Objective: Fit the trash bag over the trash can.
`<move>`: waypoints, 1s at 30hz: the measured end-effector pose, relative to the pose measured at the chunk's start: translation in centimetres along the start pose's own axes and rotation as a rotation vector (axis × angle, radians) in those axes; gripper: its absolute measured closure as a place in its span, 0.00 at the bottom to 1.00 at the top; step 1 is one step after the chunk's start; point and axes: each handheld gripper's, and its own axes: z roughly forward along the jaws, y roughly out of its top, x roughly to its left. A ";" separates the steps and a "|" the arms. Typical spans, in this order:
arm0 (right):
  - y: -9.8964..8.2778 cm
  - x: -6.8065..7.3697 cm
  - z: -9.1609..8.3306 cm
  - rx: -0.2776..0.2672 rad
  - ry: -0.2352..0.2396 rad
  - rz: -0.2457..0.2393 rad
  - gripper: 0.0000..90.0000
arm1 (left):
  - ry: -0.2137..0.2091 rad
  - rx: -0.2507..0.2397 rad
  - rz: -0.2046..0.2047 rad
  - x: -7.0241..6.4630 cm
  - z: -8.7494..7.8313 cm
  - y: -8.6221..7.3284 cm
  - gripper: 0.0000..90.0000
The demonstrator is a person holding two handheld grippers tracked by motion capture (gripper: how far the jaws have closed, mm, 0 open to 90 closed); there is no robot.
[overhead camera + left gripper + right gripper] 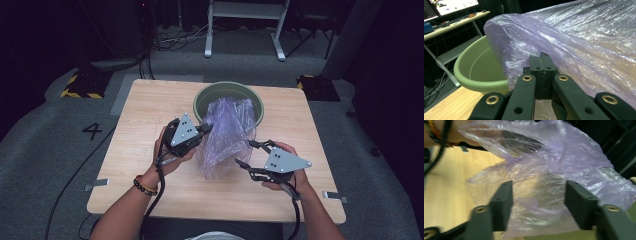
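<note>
A thin, see-through purple plastic bag (pixel 227 135) hangs from the rim of a green tub (pixel 220 85) down onto the wooden table (pixel 145 105). My left gripper (pixel 207 129) is shut on the bag's upper left edge, next to the tub. In the left gripper view the jaws (pixel 542 58) are pressed together on the film, with the bag (pixel 574 45) spreading right and the tub (pixel 474 67) behind on the left. My right gripper (pixel 245 152) stands open at the bag's lower right edge. In the right gripper view its jaws (pixel 539 187) straddle the crumpled bag (pixel 544 165) without pressing on it.
Bare tabletop lies left and right of the tub. Cables trail from both grippers off the table's near edge. Beyond the table are grey carpet, a white metal stand (pixel 245 30) and yellow-black striped bases (pixel 80 87).
</note>
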 end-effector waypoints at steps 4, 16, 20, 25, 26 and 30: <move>0.0 -0.1 0.8 0.031 -0.037 -0.038 0.74 | 0.001 0.003 0.004 0.1 0.0 0.1 1.00; 0.2 -2.6 0.9 0.003 -0.108 0.033 1.00 | 0.021 -0.015 -0.015 0.9 -0.6 -0.1 0.56; 0.2 -3.4 1.1 0.003 -0.127 0.057 1.00 | -0.027 -0.039 -0.062 1.4 -1.4 -0.7 0.38; 0.2 -4.3 1.3 0.014 -0.156 0.081 1.00 | -0.113 -0.039 -0.063 0.8 -2.7 -1.4 0.23; 0.2 -4.4 1.3 0.017 -0.159 0.087 1.00 | -0.135 -0.036 -0.054 0.5 -3.0 -1.5 0.21; 0.3 -4.9 1.5 0.031 -0.180 0.102 1.00 | -0.201 -0.029 -0.029 -0.9 -4.1 -1.3 0.17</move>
